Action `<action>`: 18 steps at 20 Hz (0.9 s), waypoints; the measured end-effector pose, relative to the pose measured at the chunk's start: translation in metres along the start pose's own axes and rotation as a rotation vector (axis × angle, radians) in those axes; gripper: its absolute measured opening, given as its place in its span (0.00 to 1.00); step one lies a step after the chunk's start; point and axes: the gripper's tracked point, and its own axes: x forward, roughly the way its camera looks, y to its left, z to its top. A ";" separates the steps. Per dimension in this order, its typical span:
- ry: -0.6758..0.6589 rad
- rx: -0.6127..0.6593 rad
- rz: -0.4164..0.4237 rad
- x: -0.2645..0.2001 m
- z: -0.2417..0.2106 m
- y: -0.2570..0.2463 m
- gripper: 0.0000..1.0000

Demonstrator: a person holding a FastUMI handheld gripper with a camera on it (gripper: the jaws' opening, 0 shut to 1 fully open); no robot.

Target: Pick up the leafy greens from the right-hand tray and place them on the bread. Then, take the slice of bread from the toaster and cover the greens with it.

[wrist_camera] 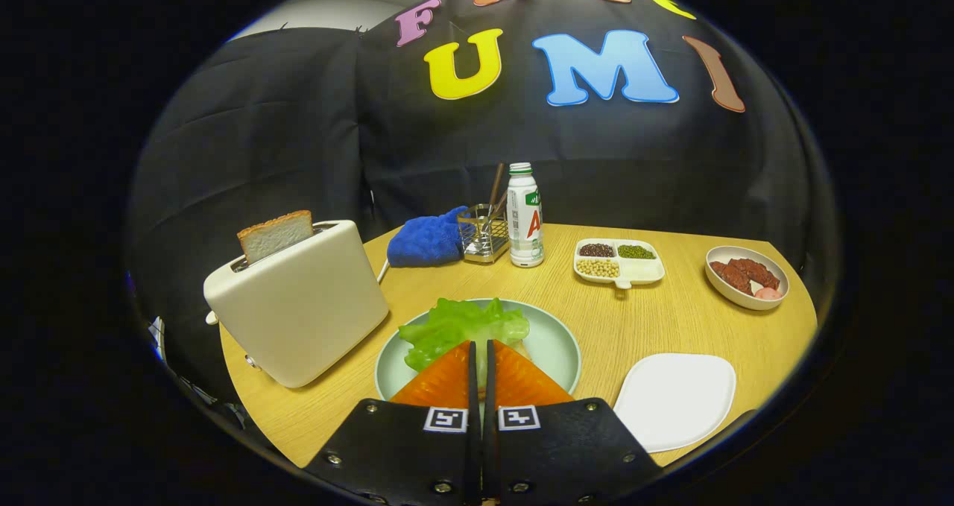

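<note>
Hovering low over the pale green plate (555,349) with the gripper (479,346) drawn together, just a thin slit left between the two fingers. Cannot tell whether a leaf edge is nipped in that slit: the tips cover the spot.

Looking at the lettuce (462,327): bunched on the plate, right at the fingertips and spreading beyond them, a little more to the left than the right. Over on the near right, a white tray (674,402) with nothing leafy on it. So, greens lying on the plate rather than in the tray. Hard to make out any bread beneath, though, with the leaves and the fingers masking the middle of the plate.

Now to what matters for covering the greens: the slice of bread (276,235), standing upright in the slot of the cream toaster (305,305), up and away to the far left of the fingers, well apart from them. Top half poking out, lower half sunk in the slot. Long edge running along the slot, slanting from near left to far right, so calling for a turn of the fingers to straddle its thin faces.
</note>
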 end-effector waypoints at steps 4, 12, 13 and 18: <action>0.038 -0.004 -0.005 0.002 -0.016 0.000 0.01; 0.038 -0.034 -0.042 -0.003 -0.024 -0.009 0.23; 0.032 -0.034 -0.049 -0.005 -0.023 -0.012 0.24; 0.006 -0.083 -0.060 -0.012 -0.017 -0.014 0.33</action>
